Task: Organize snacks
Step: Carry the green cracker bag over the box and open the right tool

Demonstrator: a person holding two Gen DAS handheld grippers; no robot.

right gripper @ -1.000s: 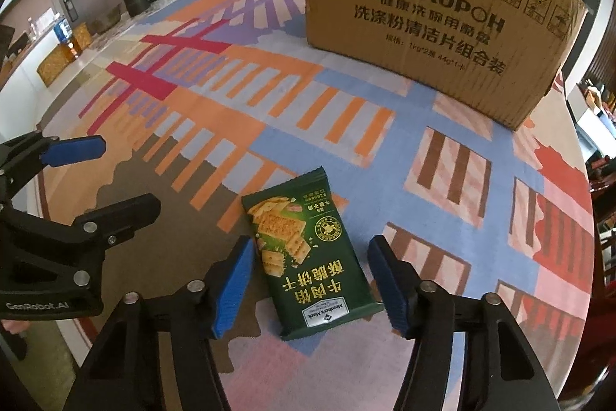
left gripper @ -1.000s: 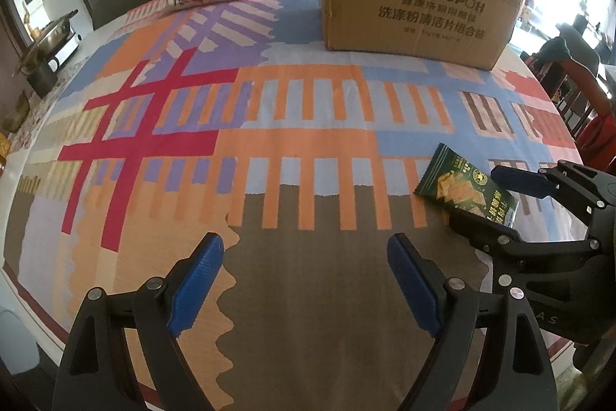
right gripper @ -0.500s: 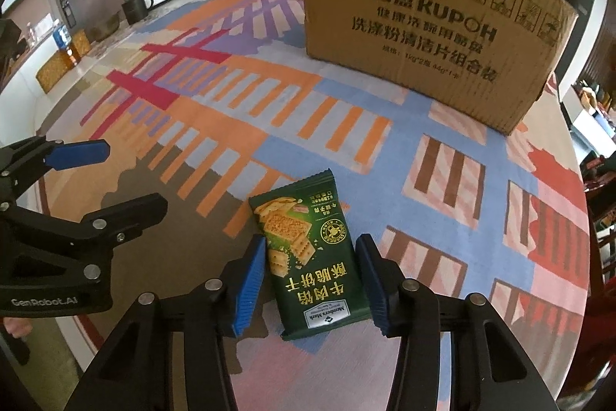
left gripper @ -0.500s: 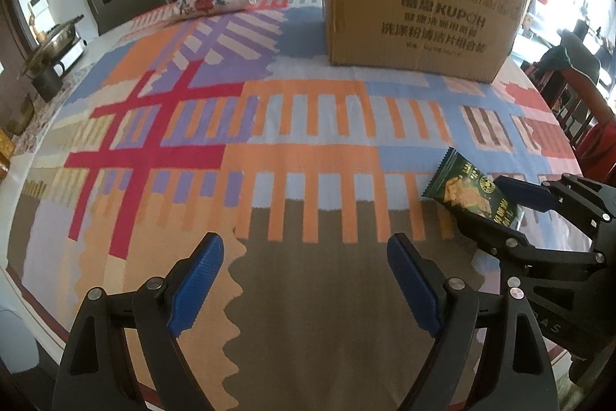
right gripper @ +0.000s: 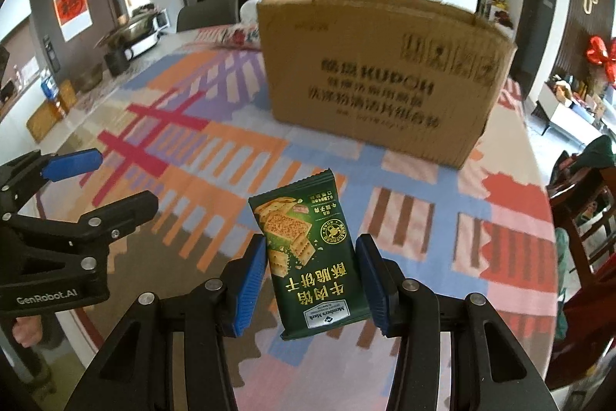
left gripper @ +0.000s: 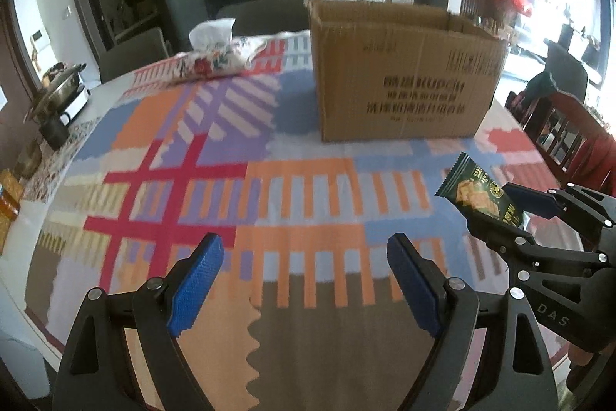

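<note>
Gripping one green snack packet (right gripper: 315, 260) in right gripper (right gripper: 312, 280), one cardboard box (right gripper: 379, 74), left gripper (left gripper: 304, 286) agape

The left gripper (left gripper: 304, 280) is held with jaws wide apart above the patterned table (left gripper: 215, 180). At right, a green snack packet (left gripper: 475, 193) is clamped by the right gripper (left gripper: 512, 214), near the cardboard box (left gripper: 400, 76).

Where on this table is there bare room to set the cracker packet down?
The widest bare stretch of tablecloth lies between the open left tool and the cardboard box. Another bare strip runs right of the cracker packet, held in the right tool, below the box. The far edge is crowded: box, floral tissue pouch.
</note>
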